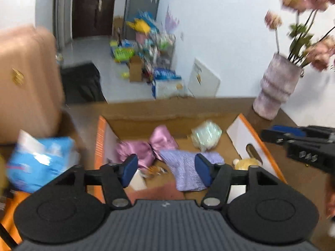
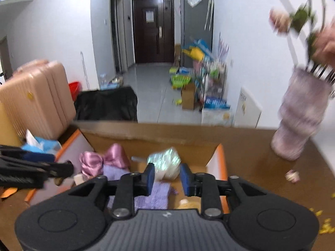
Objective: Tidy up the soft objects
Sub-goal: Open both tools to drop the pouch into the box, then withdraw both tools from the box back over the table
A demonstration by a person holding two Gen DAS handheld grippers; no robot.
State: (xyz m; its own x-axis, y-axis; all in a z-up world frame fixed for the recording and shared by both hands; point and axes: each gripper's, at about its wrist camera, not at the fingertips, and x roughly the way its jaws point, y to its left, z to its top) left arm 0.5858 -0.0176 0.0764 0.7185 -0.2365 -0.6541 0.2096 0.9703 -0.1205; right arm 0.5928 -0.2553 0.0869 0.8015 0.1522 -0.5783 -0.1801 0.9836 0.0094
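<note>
Both jaws stand apart with nothing between them: the left gripper [image 1: 165,170] wide, the right gripper [image 2: 167,177] narrower. Below, in the box [image 1: 146,123] on the tabletop [image 2: 261,167], lie a lilac cloth [image 1: 184,167], pink bow [image 1: 150,146] and crinkly bag [image 1: 206,135]. All look light and limp; pinch the cloth at a bunched fold.

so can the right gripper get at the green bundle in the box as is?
Probably yes. The right gripper is open and empty, the green bundle lies just ahead of it in the open-topped cardboard box, and nothing sits between them.
</note>
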